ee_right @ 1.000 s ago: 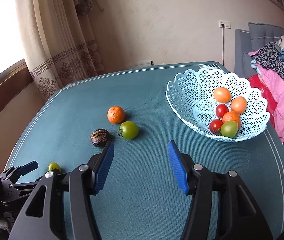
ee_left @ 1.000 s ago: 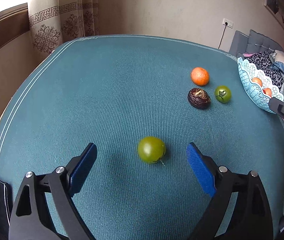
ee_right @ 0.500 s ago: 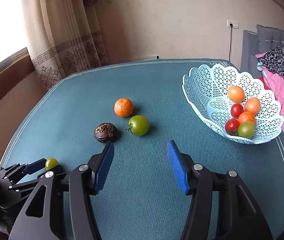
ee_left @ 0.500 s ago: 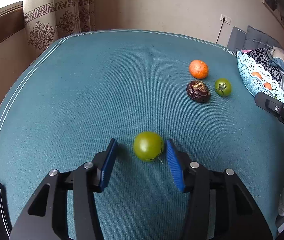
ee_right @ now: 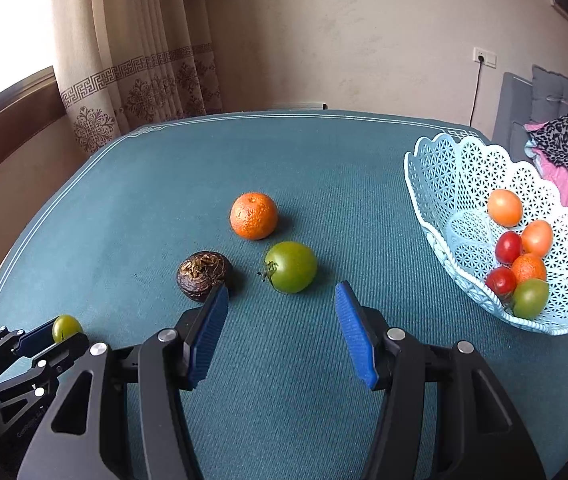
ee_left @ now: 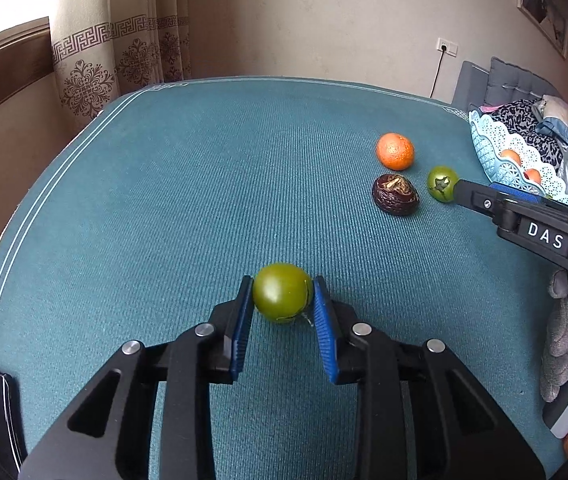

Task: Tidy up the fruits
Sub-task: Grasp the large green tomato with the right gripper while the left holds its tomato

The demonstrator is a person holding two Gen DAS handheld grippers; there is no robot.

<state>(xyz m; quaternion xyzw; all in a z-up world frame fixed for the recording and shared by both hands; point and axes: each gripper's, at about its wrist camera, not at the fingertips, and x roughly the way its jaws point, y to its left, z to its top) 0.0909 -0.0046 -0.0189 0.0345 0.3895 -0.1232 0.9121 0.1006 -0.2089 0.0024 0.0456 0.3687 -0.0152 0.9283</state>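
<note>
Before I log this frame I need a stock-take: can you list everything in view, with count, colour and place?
Green tomato: 1, yellow-green, on the cloth between the left jaws.
Stemmed tomato: 1, green, mid-table ahead of the right jaws.
Orange: 1, orange, behind the stemmed tomato.
Dark fruit: 1, brown, wrinkled, left of the stemmed tomato.
Basket: 1, pale blue lattice, table's right edge; holds six fruits: two red, three orange, one green.
Tablecloth: 1, teal.
Curtain: 1, beige, patterned, far left.
Clothes: pile, mixed, beyond the basket.
Left gripper: shut on the green tomato.
Right gripper: open, empty.
</note>
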